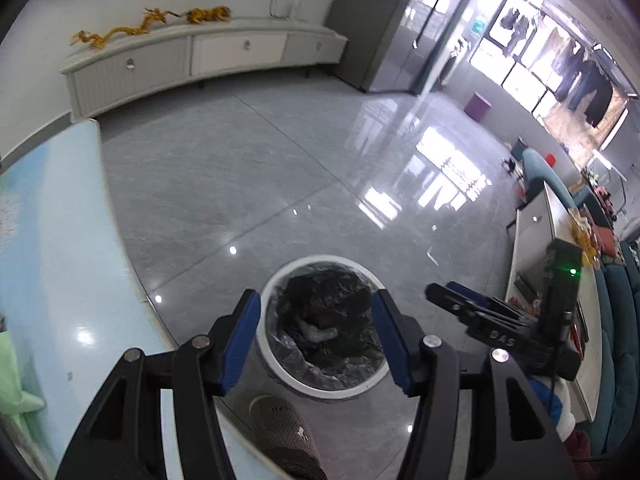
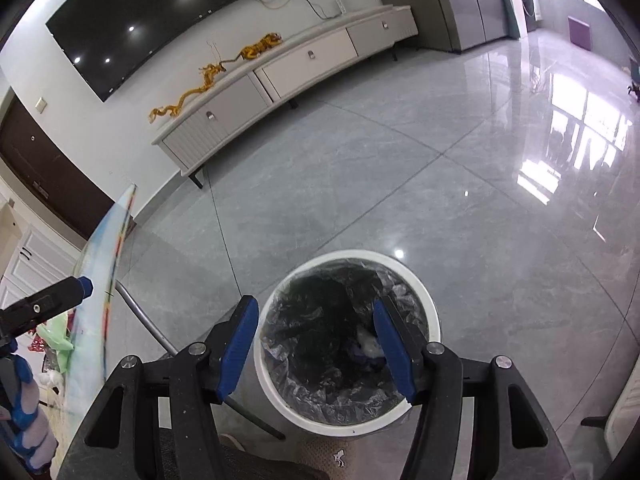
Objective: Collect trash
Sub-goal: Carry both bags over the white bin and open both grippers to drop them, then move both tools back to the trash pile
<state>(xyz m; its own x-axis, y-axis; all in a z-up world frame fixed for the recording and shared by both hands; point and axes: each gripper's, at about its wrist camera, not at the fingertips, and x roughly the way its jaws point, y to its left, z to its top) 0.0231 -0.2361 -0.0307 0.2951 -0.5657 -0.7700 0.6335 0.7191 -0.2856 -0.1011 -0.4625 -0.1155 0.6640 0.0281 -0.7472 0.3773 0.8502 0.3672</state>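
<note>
I've got the grey tiled floor filling most of both views, with the white bin standing on it right below me. Left gripper and right gripper both hang over its mouth, jaws apart and empty. Crumpled trash sits down inside the bin's black liner.

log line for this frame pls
left gripper: open, empty | right gripper: open, empty | both over bin | trash in liner

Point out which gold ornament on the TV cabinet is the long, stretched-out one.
The gold dragon, left of the pair on the white TV cabinet: thin and snaking. The other ornament to its right is short and bunched.
</note>
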